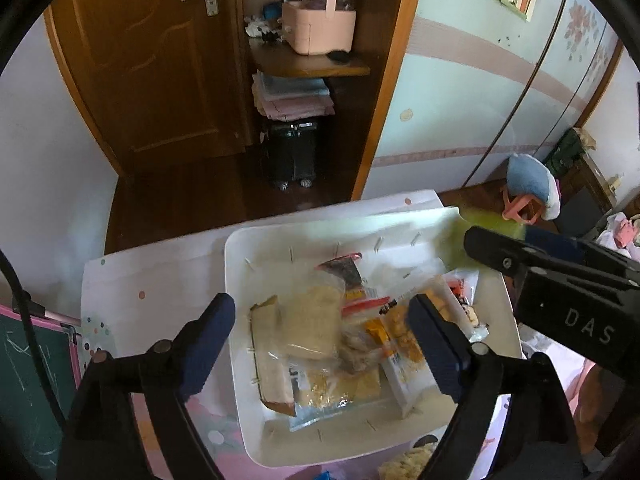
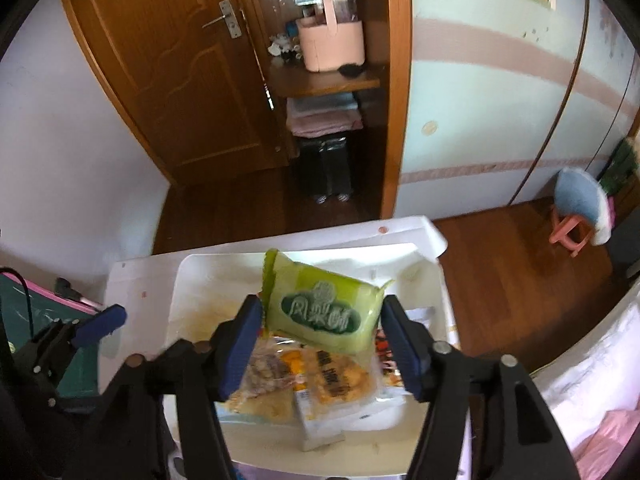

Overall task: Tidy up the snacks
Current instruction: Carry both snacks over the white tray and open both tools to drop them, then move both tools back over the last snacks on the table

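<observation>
While the right tool point(image 2: 324, 330) gapes, a green snack packet point(image 2: 324, 312) hangs over the bin point(image 2: 192, 280).

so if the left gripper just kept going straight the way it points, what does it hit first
Probably the pile of snack packets in the white bin, directly between its open fingers; the left gripper holds nothing. Depth is hard to judge.

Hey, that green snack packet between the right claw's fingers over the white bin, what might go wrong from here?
1. The green snack packet sits tilted, touching only one finger of the right claw, so it may drop askew.
2. The white bin is already heaped with packets; it may slide off the pile.
</observation>
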### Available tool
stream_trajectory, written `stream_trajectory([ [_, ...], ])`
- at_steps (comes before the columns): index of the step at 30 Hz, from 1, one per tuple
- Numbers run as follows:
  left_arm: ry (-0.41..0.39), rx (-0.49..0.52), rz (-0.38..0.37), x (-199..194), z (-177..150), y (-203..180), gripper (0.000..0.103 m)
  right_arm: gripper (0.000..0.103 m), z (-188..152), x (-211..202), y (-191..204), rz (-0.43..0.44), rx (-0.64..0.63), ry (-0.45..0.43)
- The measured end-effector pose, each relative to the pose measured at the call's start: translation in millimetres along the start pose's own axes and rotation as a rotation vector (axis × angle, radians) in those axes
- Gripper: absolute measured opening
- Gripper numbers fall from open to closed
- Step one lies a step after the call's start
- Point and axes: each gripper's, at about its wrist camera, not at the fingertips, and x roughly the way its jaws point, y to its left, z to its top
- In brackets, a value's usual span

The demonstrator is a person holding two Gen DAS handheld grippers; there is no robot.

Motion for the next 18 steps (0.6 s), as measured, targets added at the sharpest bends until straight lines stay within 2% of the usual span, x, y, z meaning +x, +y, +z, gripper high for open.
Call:
stream_trajectory([
  [5, -0.008, 0.003, 0.023, -1.6, -3.0, 3.7, 0.088, 0.072, -0.9, -1.6, -1.8, 0.002, 0.02, -0.028],
  [18, -0.055, -0.016, 0.03, -33.7, -13.6, 5.2, 0.088, 0.073, -10.2, -23.8, -6.5, 0.011, 0.037, -0.07],
])
